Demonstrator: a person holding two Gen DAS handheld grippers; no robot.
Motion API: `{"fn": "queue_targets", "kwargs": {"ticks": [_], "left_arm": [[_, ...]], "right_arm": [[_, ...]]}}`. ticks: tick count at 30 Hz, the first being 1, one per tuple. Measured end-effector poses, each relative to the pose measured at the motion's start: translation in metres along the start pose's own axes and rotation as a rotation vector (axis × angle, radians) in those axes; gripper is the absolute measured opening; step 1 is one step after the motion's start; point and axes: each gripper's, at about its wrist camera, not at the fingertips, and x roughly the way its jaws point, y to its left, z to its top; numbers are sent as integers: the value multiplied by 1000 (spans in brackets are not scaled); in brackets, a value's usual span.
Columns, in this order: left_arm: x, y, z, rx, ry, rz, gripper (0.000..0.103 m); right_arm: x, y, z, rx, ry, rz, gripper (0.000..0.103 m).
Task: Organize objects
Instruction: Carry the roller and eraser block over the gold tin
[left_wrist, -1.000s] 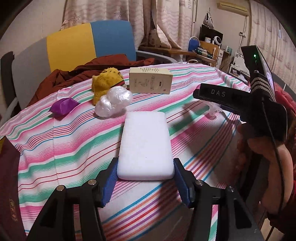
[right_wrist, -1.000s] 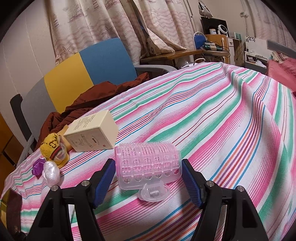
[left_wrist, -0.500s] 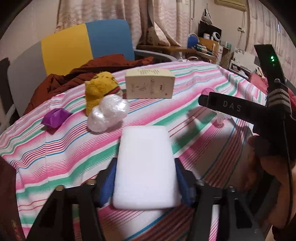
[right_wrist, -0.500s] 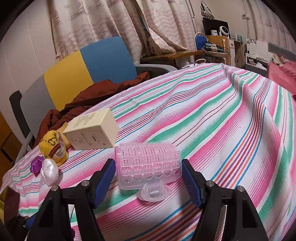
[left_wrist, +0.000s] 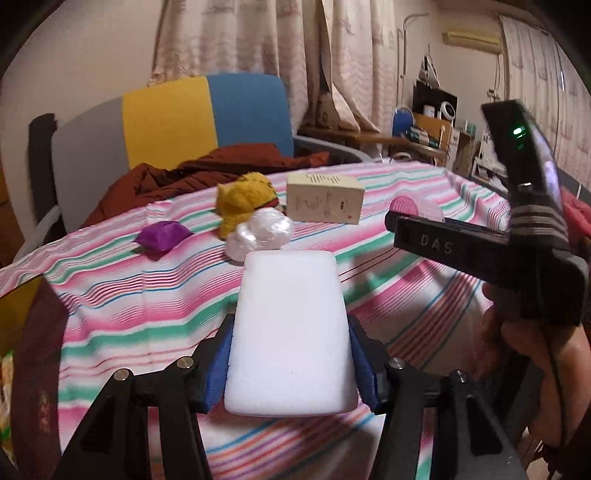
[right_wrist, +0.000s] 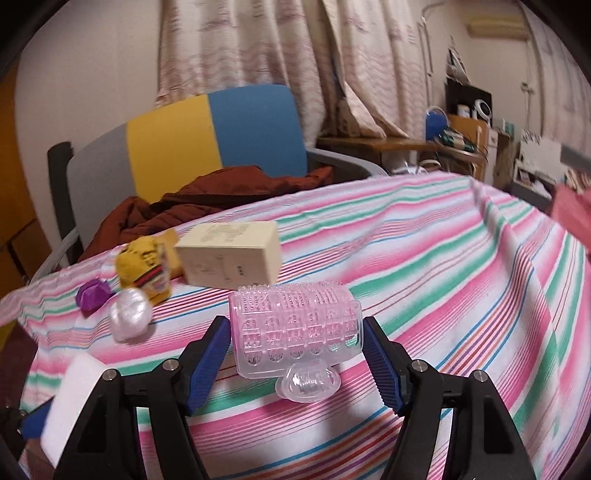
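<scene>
A white foam block (left_wrist: 290, 332) sits between the blue pads (left_wrist: 221, 363) of my left gripper (left_wrist: 291, 363), which is shut on it and holds it just above the striped tablecloth (left_wrist: 129, 295). My right gripper (right_wrist: 295, 363) is shut on a translucent pink spiky roller (right_wrist: 295, 325) with a clear knob under it. In the left wrist view the right gripper (left_wrist: 410, 225) comes in from the right, held by a hand (left_wrist: 532, 350), with the roller (left_wrist: 406, 206) showing at its tip. The foam block (right_wrist: 74, 398) appears at the lower left of the right wrist view.
Grouped at the table's far left are a yellow plush toy (left_wrist: 243, 203), a beige box (left_wrist: 325, 203), a pearly plastic ball (left_wrist: 262, 232) and a purple wrapper (left_wrist: 162, 236). Behind the table stands a grey, yellow and blue chair (left_wrist: 207, 118) with a rust-red jacket (left_wrist: 207, 173).
Both views have tipped upward, so the objects on the table sit lower in the left view. The right view has rolled and the table looks more level. Both grips are unchanged.
</scene>
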Motion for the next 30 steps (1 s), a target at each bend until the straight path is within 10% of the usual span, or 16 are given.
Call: {"fn": "queue_targets", "kwargs": {"ticks": [17, 30], "left_arm": [[-98, 49, -47, -170, -79, -27, 57], [-150, 182, -53, -456, -78, 137, 58]], "right_arm": [[-37, 54, -32, -184, 11, 33, 72], [-104, 173, -56, -296, 43, 436, 72]]}}
